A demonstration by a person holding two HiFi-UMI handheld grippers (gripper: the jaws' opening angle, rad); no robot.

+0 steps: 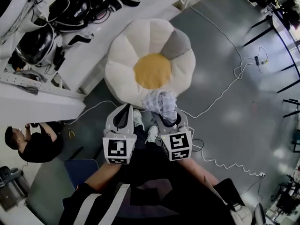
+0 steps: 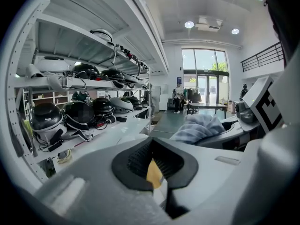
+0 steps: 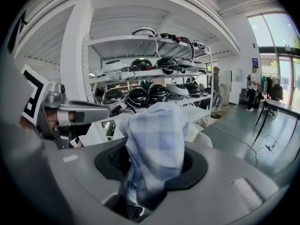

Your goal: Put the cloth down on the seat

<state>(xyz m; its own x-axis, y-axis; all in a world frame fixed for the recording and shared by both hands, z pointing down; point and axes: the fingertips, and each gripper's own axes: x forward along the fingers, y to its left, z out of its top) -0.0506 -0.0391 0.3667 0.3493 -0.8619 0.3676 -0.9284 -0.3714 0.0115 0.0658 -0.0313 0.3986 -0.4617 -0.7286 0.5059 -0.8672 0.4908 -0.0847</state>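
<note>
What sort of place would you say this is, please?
Probably an open-plan workshop or lab hall: white shelving loaded with helmets, a grey floor crossed by loose cables, and tall glazed doors at the far end.

pale checked cloth (image 1: 160,102), flower-coloured seat (image 1: 123,60)
the cloth is pale blue and white checks; the seat has cream petals (one is grey) round a mustard-yellow centre; the floor (image 1: 253,139) is dull grey.

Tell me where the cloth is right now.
In the head view, the cloth is bunched in the right gripper, near the picture's centre, at the near edge of the flower-shaped seat.
</note>
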